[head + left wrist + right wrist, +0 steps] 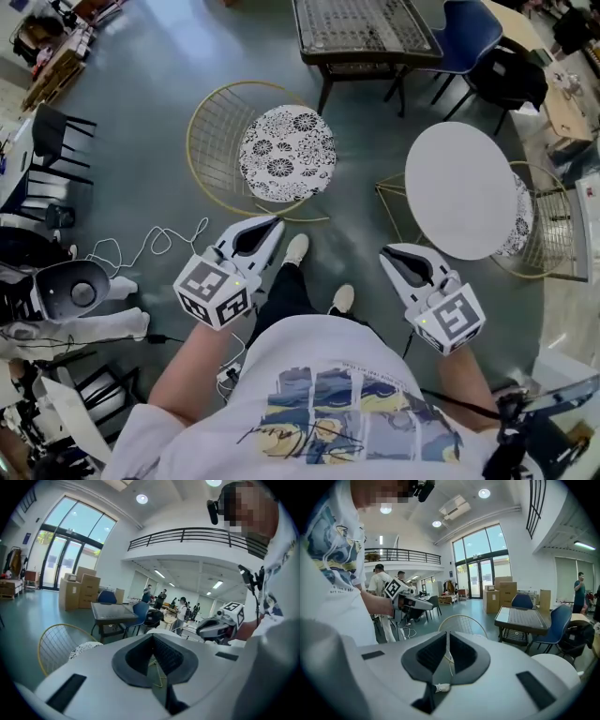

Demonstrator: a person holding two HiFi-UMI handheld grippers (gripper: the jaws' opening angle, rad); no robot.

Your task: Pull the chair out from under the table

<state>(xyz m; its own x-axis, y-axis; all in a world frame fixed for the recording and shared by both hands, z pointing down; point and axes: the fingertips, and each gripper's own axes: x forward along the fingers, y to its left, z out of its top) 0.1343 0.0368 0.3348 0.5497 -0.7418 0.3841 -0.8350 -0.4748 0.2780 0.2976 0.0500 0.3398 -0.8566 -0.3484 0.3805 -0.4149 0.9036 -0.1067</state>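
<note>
A gold wire chair (281,150) with a black-and-white floral cushion stands on the grey floor, left of the round white table (461,187) and apart from it. My left gripper (267,230) hovers just short of the chair's near rim, jaws shut with nothing between them. My right gripper (392,255) hangs by the table's near edge, also shut and empty. In the left gripper view the chair (61,644) shows to the left behind the closed left gripper (152,637). The right gripper view has the chair back (461,623) just past the closed right gripper (446,634).
A second wire chair (539,225) sits tucked under the round table's right side. A dark rectangular table (366,33) and a blue chair (469,33) stand beyond. Black chairs (56,141), equipment and white cables (159,239) lie to the left. The person's feet (295,248) are near the chair.
</note>
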